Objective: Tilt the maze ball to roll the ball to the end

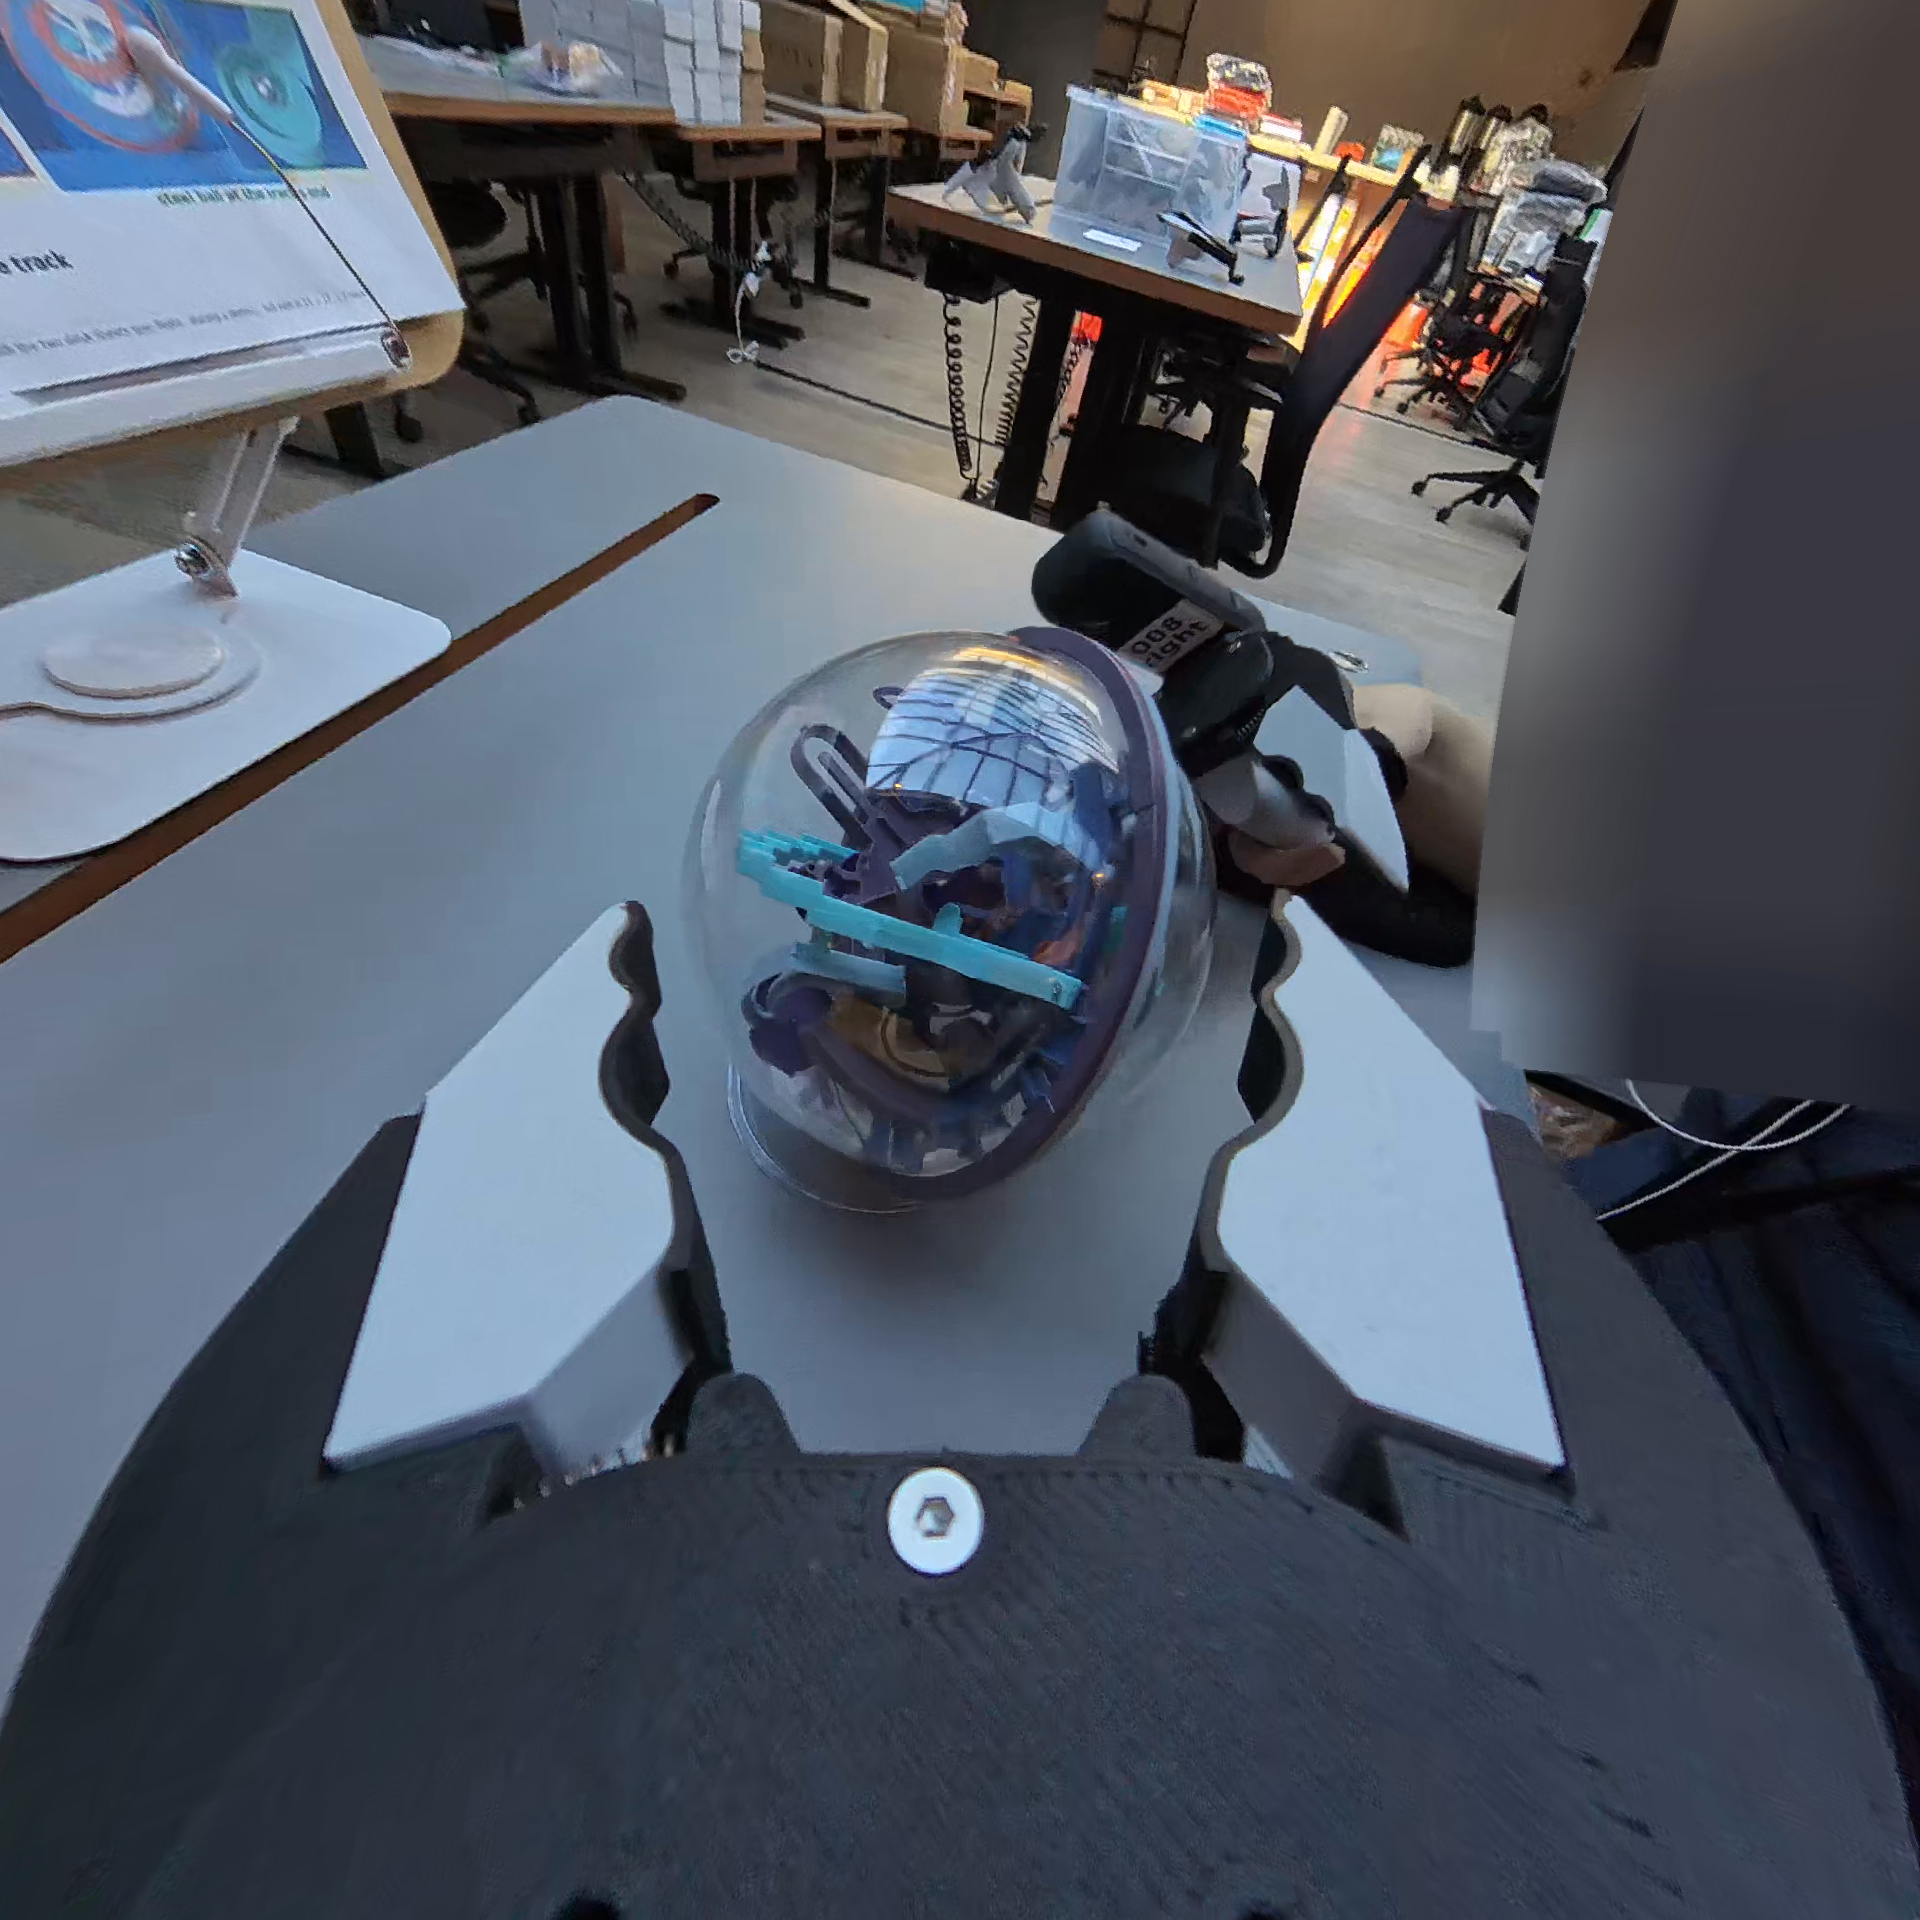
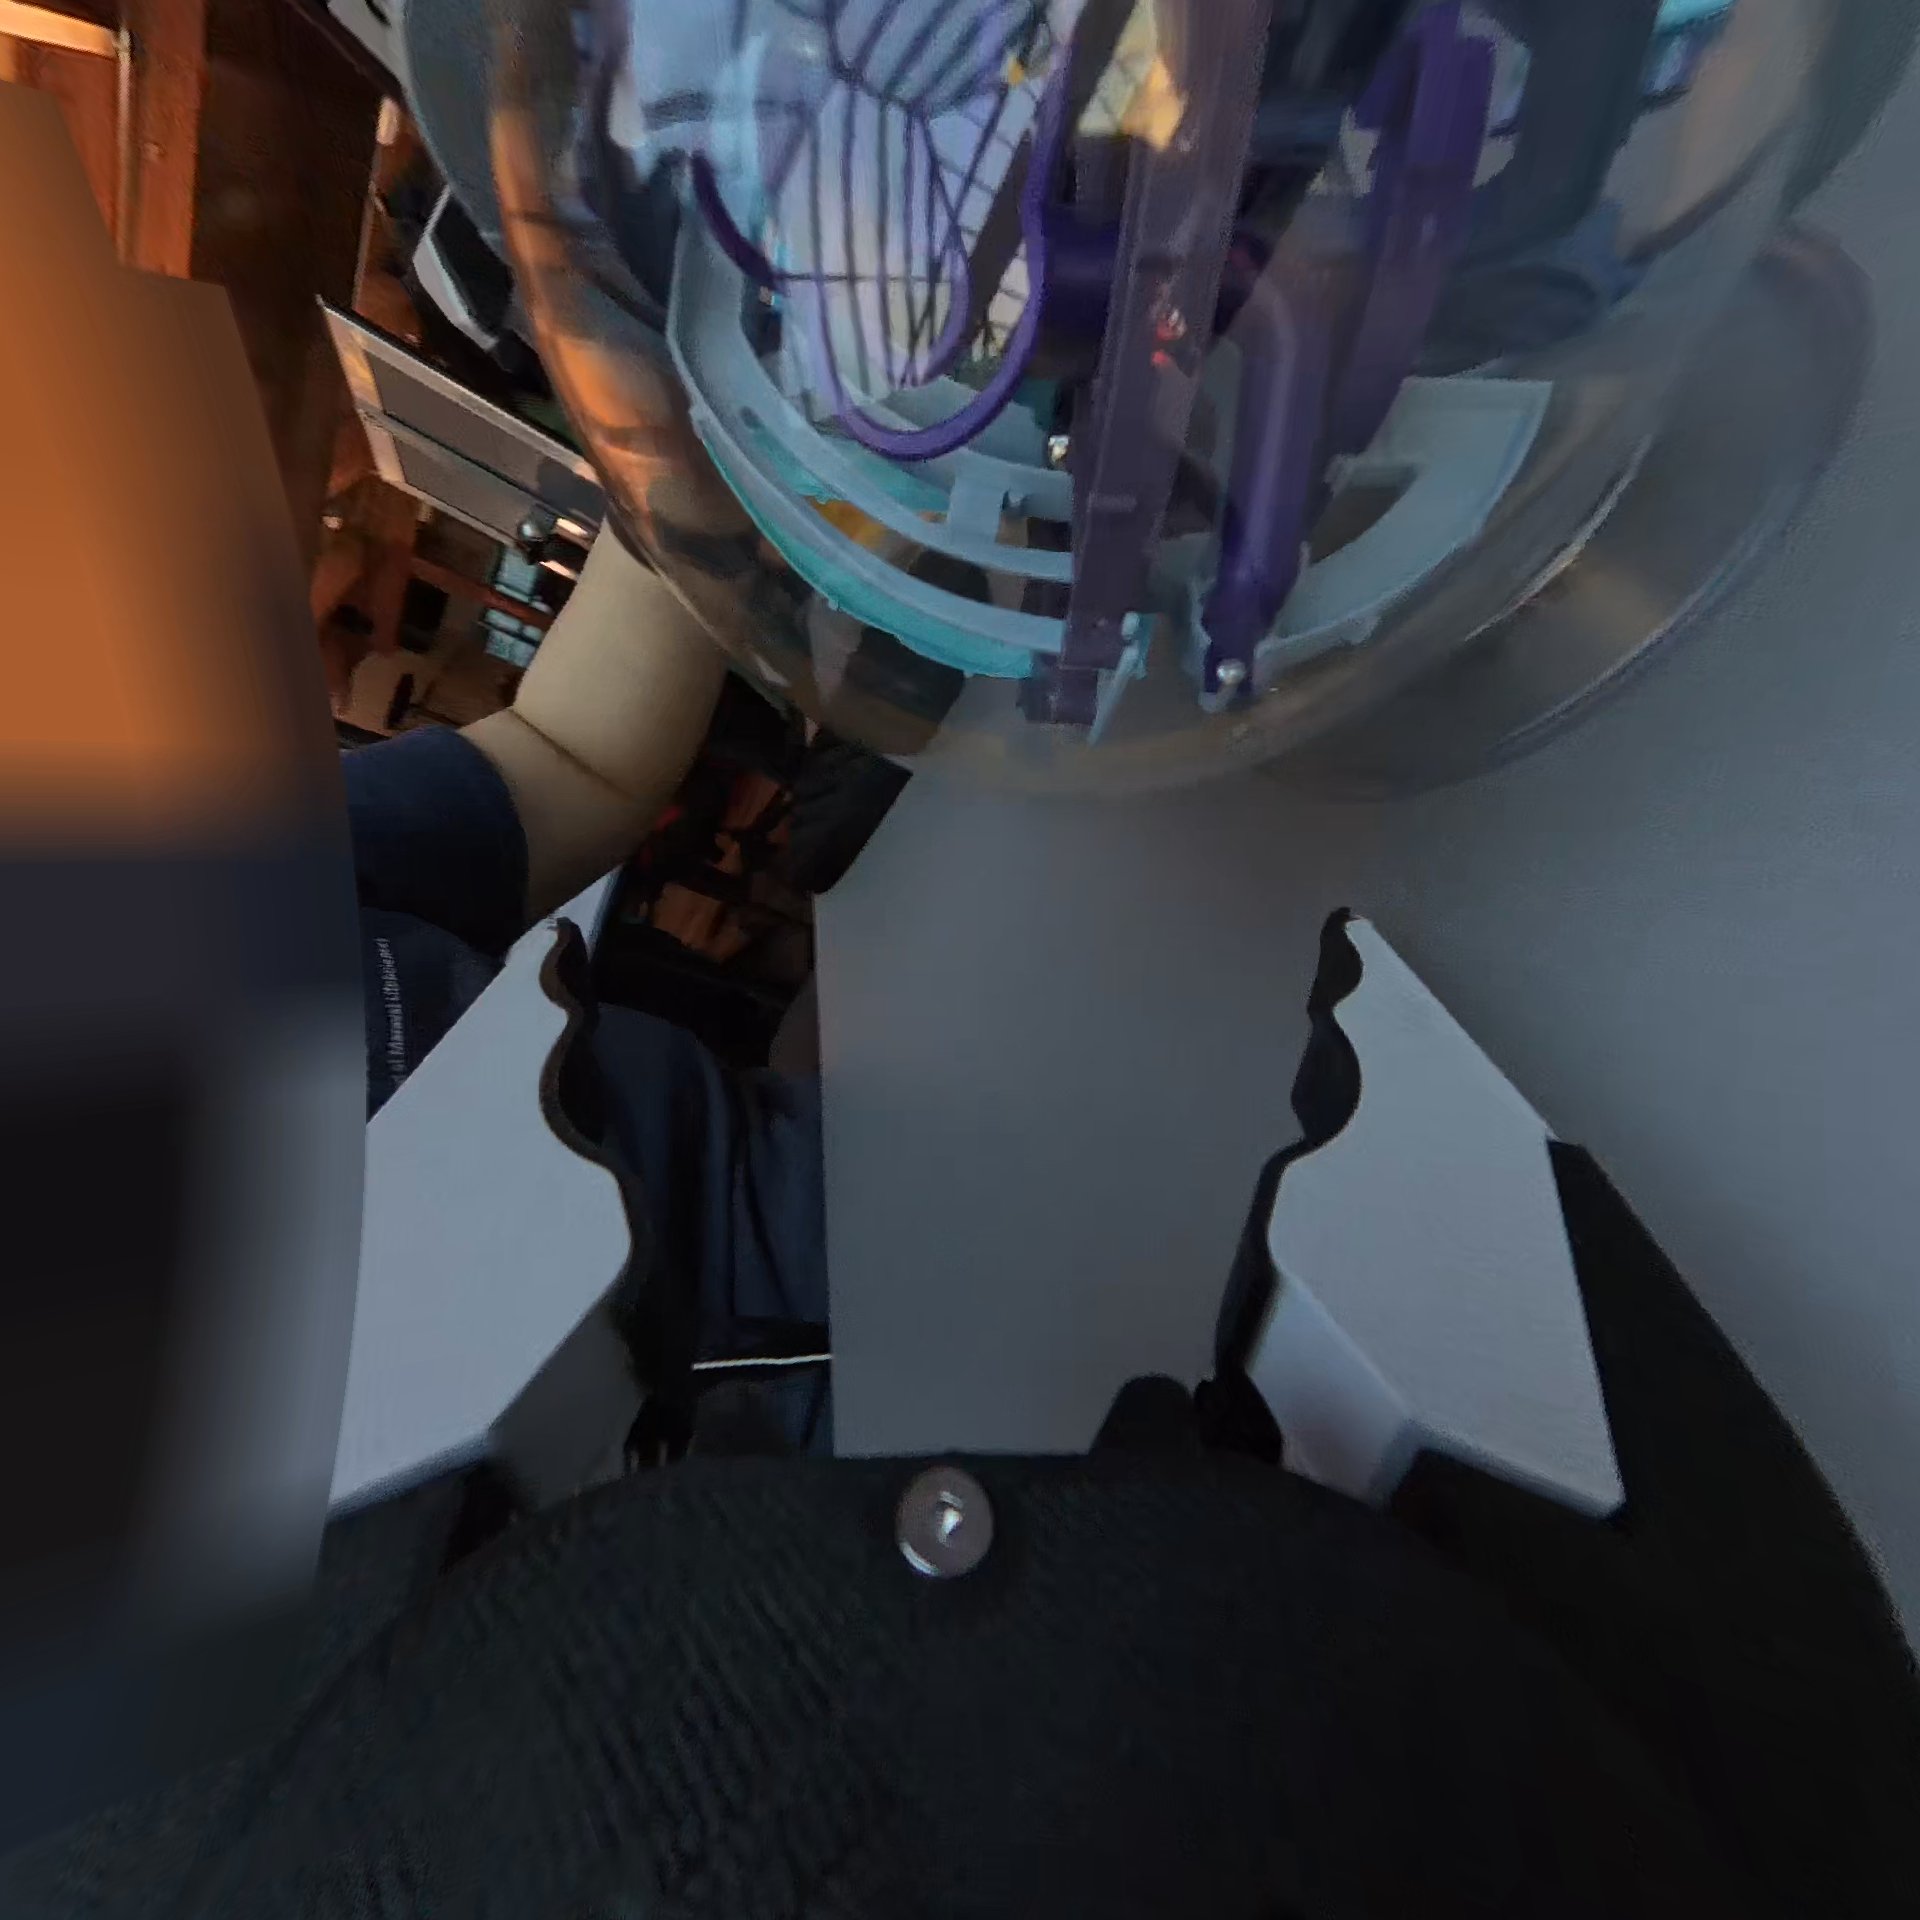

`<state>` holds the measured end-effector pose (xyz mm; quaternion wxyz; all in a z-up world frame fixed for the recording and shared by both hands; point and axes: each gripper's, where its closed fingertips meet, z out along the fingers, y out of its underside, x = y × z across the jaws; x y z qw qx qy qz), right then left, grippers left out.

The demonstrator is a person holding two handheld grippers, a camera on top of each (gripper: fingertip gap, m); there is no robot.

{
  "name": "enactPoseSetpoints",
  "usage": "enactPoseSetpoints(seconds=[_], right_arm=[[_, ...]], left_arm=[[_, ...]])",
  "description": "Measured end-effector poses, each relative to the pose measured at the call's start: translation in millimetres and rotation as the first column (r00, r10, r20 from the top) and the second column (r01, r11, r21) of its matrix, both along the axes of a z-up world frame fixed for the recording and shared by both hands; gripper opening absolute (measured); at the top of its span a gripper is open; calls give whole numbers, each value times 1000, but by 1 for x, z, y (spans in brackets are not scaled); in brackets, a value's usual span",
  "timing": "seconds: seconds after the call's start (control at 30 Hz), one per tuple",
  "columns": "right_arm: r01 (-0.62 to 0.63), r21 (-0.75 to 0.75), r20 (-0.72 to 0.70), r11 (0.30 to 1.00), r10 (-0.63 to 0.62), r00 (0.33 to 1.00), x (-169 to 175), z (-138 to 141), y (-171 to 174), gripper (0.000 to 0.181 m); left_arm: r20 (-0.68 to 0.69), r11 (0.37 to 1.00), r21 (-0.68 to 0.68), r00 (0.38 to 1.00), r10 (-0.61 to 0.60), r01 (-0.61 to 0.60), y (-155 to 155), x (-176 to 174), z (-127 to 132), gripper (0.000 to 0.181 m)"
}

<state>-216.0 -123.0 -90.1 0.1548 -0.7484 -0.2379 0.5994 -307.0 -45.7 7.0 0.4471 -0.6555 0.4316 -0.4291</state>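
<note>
Clear plastic maze ball [image 1: 951,925] on matte grey table [image 1: 312,987], curved tracks inside

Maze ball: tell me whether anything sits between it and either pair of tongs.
Nothing visible does. Only bare table lies between the open left tongs and the maze ball, and between the open right tongs and the ball.

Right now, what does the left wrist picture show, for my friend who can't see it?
A clear maze ball with purple and teal tracks inside sits on a grey table, just ahead of the left gripper, whose white jaws are spread wide, not touching it. The right gripper waits behind the ball.
</note>
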Motion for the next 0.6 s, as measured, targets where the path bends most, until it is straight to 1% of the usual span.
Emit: enactPoseSetpoints(seconds=[0.03,0.07,0.1,0.13,0.17,0.2,0.23,0.27,0.3,0.33,0.4,0.47,0.53,0.6], right_arm=[[31,71,9,997,-32,999,11,4,4,142],[64,162,-17,985,-62,998,21,14,9,143],[108,276,-62,955,-94,994,31,30,16,140],[157,421,-109,894,-122,987,41,49,23,136],[205,565,-151,799,-144,978,50,69,28,132],[254,682,-198,686,-161,967,57,90,33,129],[270,767,-219,582,-158,963,62,106,36,125],[261,821,-201,509,-169,965,65,113,44,125],[214,858,-153,467,-165,974,64,112,54,131],[139,889,-90,436,-130,987,60,107,61,139],[4,925,26,380,-75,997,53,85,80,150],[-122,933,141,338,-30,990,45,57,94,152],[-228,936,239,270,-8,971,37,31,100,153],[-279,938,281,203,22,959,25,15,98,154]], left_arm=[[21,999,30,1000,23,-23,-5,-4,1,109],[41,996,69,998,52,-55,-9,-9,2,104],[60,989,115,994,87,-94,-12,-14,3,101],[85,976,165,988,131,-143,-14,-20,5,100],[113,957,216,978,175,-196,-15,-26,6,97],[134,938,259,970,203,-232,-18,-30,8,94],[135,925,285,966,219,-250,-22,-32,6,91],[113,922,295,967,229,-253,-24,-32,0,90],[77,926,287,970,231,-244,-27,-30,-7,91],[42,936,270,974,224,-227,-30,-27,-15,96],[-17,950,245,978,206,-196,-35,-18,-31,113],[-79,943,278,974,210,-181,-32,-12,-48,128],[-134,929,329,965,224,-170,-23,-7,-65,134],[-156,923,354,964,217,-150,-17,1,-77,135]])
